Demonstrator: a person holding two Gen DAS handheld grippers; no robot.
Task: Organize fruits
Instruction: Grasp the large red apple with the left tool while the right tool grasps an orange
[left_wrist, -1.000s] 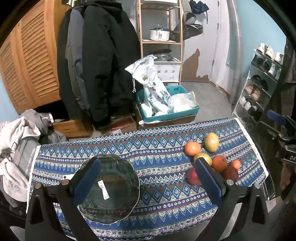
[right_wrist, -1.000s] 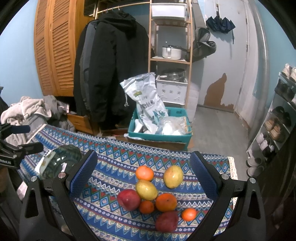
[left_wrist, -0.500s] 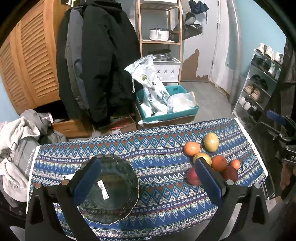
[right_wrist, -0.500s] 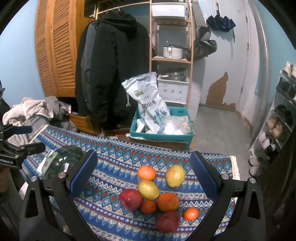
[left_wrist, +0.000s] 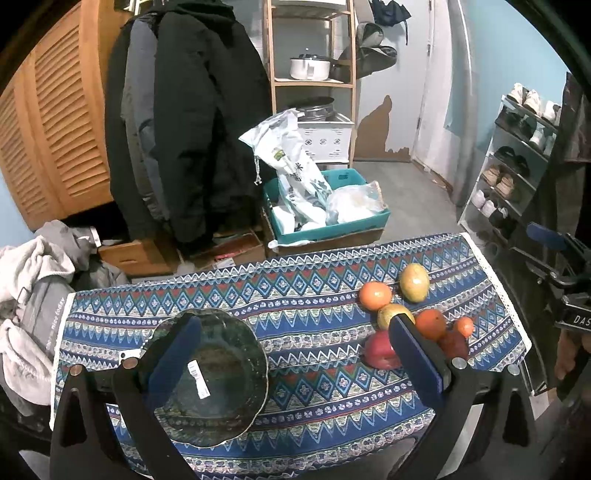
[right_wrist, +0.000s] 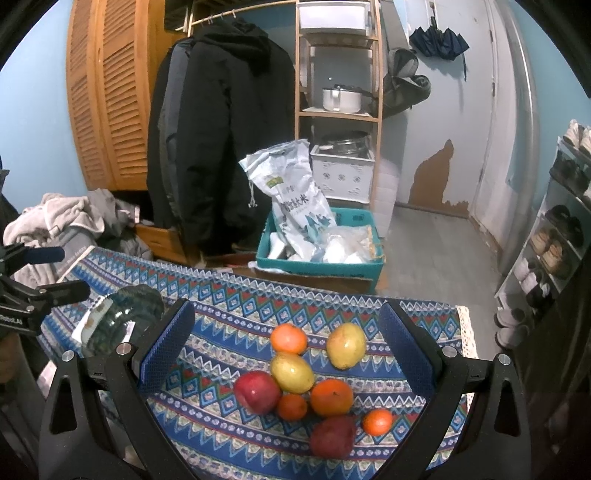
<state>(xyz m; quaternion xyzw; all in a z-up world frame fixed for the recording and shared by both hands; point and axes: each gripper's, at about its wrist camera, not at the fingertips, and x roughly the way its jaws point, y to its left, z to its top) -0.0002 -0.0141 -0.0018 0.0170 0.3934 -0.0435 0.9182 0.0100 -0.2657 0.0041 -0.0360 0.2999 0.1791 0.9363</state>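
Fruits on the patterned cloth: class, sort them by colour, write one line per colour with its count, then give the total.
Orange fruits: 4
Yellow-green fruits: 2
Red fruits: 2
Total: 8

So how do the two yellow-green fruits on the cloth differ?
The far yellow fruit lies apart at the cluster's back right edge; the near yellow fruit sits mid-cluster, touching the red apple. The far one shows a reddish blush; the near one looks plainer yellow. Both are oval and ungrasped.
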